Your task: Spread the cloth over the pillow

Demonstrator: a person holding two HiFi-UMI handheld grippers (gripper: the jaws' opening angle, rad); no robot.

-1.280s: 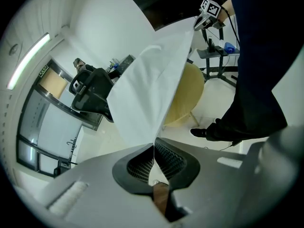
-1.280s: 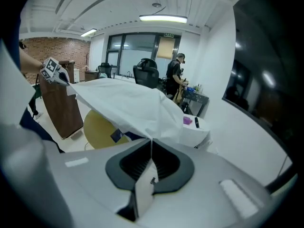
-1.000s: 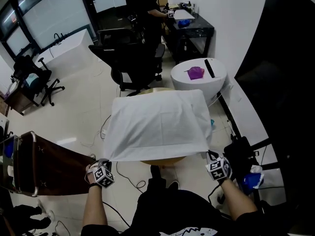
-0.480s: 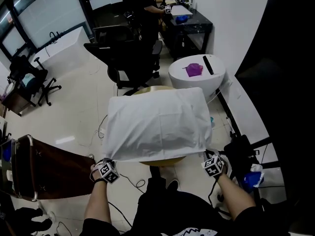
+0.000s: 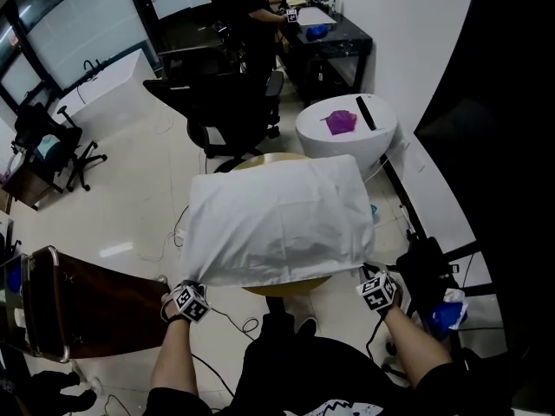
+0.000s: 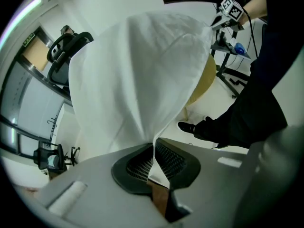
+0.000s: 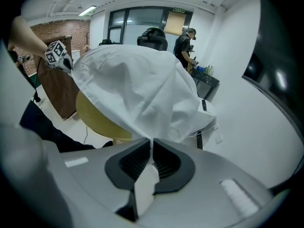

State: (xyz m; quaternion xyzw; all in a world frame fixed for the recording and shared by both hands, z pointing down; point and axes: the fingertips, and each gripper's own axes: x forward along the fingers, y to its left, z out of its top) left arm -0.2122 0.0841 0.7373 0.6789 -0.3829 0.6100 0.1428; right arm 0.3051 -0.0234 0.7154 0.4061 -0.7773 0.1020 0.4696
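Left hand (image 5: 180,306), right hand (image 5: 378,289) on cloth (image 5: 277,224)

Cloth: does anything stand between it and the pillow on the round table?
Nothing visible does. The cloth lies over the pillow, hidden beneath it, on the table. The left gripper and right gripper pinch its near corners.
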